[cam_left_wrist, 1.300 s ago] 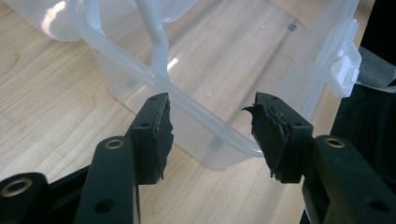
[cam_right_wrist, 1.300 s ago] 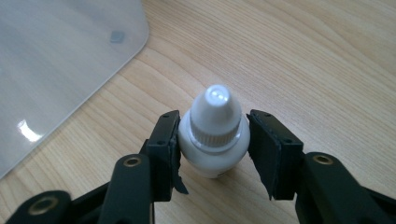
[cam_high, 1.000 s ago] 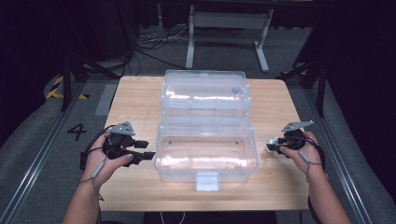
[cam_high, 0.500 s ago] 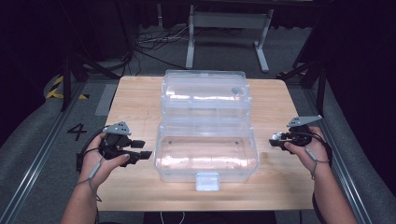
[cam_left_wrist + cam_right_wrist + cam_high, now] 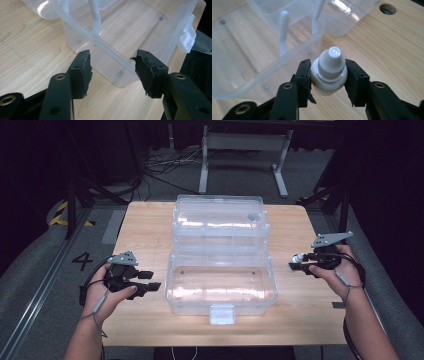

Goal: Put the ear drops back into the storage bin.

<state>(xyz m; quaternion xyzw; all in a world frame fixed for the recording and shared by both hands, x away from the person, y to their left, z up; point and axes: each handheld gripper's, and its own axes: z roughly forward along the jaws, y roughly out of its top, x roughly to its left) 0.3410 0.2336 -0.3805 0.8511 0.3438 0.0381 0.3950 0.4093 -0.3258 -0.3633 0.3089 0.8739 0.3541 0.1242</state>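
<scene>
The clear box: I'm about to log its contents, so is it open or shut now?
Open. The clear box has its lid swung back flat on the table, and the near tub looks empty.

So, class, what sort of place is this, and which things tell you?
Probably a lab or recording studio: dark surroundings, loose cables on the floor, a taped number four beside the wooden table.

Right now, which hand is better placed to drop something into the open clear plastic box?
The right. Its tool is already shut on a small white dropper bottle just beside the clear plastic box at its right wall. The left tool is open with nothing between its jaws, near the box's left end.
</scene>
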